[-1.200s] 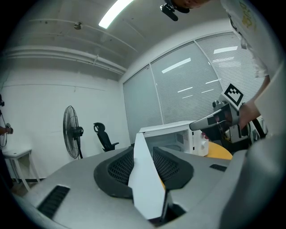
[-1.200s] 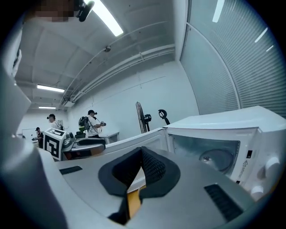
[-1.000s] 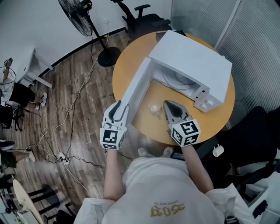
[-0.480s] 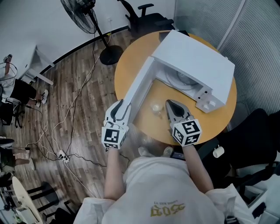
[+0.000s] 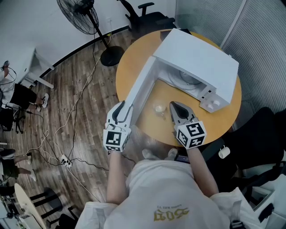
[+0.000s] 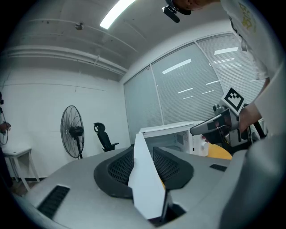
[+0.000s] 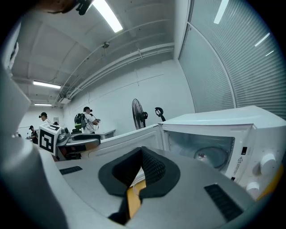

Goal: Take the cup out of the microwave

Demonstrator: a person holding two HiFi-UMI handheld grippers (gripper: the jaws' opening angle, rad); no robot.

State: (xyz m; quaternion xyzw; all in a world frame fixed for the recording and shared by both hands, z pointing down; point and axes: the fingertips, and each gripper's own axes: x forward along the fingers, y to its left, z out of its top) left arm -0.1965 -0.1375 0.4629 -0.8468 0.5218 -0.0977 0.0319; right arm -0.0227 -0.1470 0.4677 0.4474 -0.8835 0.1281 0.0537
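Starting nearest: yellow print on the person's shirt [image 5: 172,214] sits upside-down, illegible. L gripper [image 5: 122,108], w/ a black-and-white square-marker cube, is clamped on the free edge of the open microwave door [image 5: 140,85]. R gripper [image 5: 172,105] has its jaws pressed together. The clear cup [image 5: 158,108] stands on the round yellow table [image 5: 127,62], just left of the R tip and outside the microwave [image 5: 196,58]; contact btw the two unclear. Inside the cavity: glass turntable [image 5: 185,79]. Control panel: two knobs [image 5: 213,104] and a warning-triangle label [image 7: 240,159], text too small. Beyond: pedestal fan [image 5: 78,13], office chair [image 5: 149,18].
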